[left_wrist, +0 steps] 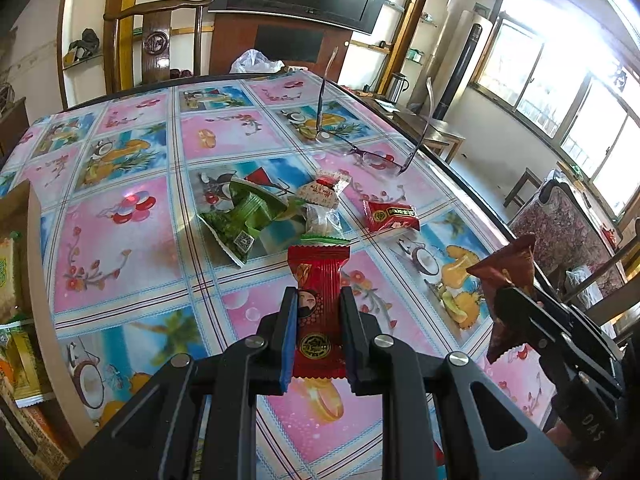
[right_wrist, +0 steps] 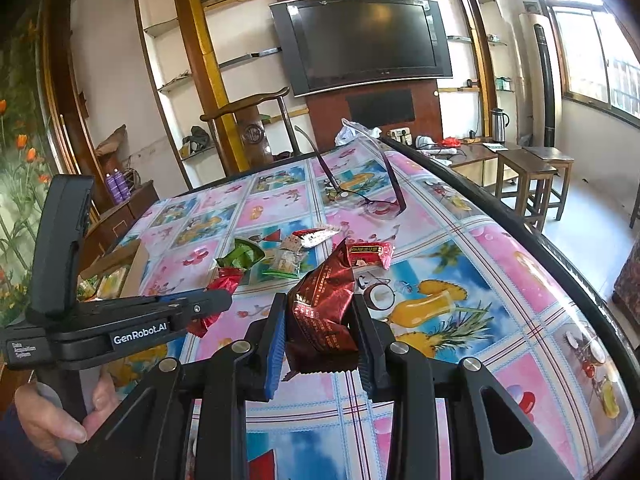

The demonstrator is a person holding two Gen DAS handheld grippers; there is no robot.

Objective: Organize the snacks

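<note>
My left gripper [left_wrist: 318, 304] is shut on a red snack packet [left_wrist: 319, 276], held above the table; the same gripper [right_wrist: 224, 300] shows at the left of the right wrist view with the red packet [right_wrist: 224, 280] at its tip. Held by my right gripper [right_wrist: 320, 312] is a dark brown snack packet [right_wrist: 324, 304], which sticks up between the pads; it also appears at the right of the left wrist view as the brown packet [left_wrist: 506, 276]. On the table lie a green packet [left_wrist: 244, 216], a clear-wrapped snack [left_wrist: 324, 196] and a small red packet [left_wrist: 390, 214].
A pair of glasses [left_wrist: 360, 148] rests upside down beyond the snacks. The table [left_wrist: 120, 240] has a colourful fruit-pattern cloth. A cardboard box [left_wrist: 16, 280] with packaged goods stands at the table's left edge. A hand [right_wrist: 48, 424] grips the left tool's handle.
</note>
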